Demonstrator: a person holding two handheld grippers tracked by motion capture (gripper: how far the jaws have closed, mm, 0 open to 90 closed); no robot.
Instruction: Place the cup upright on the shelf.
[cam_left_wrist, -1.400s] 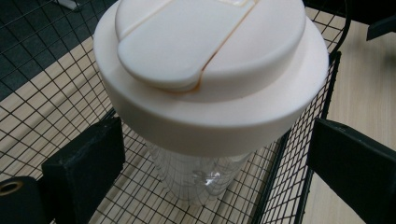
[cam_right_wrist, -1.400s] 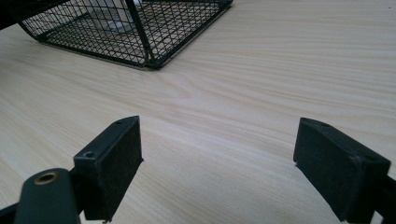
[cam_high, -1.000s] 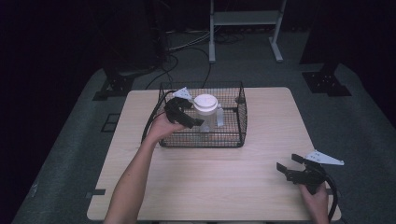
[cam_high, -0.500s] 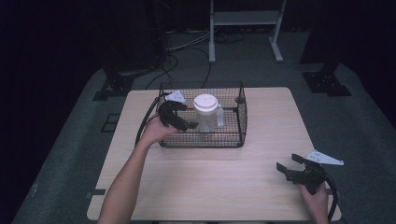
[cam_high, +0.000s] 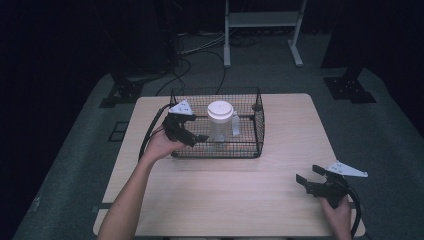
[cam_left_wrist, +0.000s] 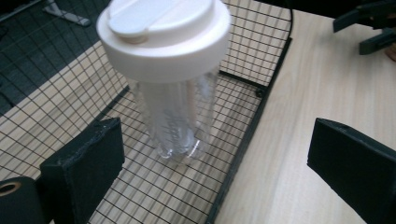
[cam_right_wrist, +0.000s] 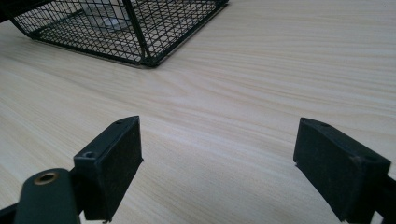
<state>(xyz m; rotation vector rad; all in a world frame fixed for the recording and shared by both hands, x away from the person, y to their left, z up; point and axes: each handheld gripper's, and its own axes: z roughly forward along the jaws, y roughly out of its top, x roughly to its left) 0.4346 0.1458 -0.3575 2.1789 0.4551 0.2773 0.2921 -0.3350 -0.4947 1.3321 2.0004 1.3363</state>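
Since the earlier high-view frames, the left gripper (cam_high: 192, 137) has been drawn back from over the wire basket (cam_high: 260, 122) toward its left wall; the right gripper (cam_high: 311, 183) has been kept where it was, low over the front right of the wooden table (cam_high: 225, 190).

Clear shaker bottle (cam_high: 220, 122) with white flip-top lid (cam_left_wrist: 163, 32): upright inside the basket, nothing gripping it. In the left gripper view the bottle is seen ahead and between the jaws, which are spread wide and clear of it; one jaw hangs over the mesh floor, the other outside the basket rim, over bare tabletop.

Right gripper view: jaws spread wide, nothing between them, only wood grain below; a corner of the basket is seen well ahead.

Step judged: either the bottle has just been set down in the basket and released, or the approach to it is being reset. Which of the two cannot be told from these frames.

Next move, if a grasp is meant: both jaws to be brought inside the basket wall, level with the clear body below the lid, then closed. Care called for at the basket rim.
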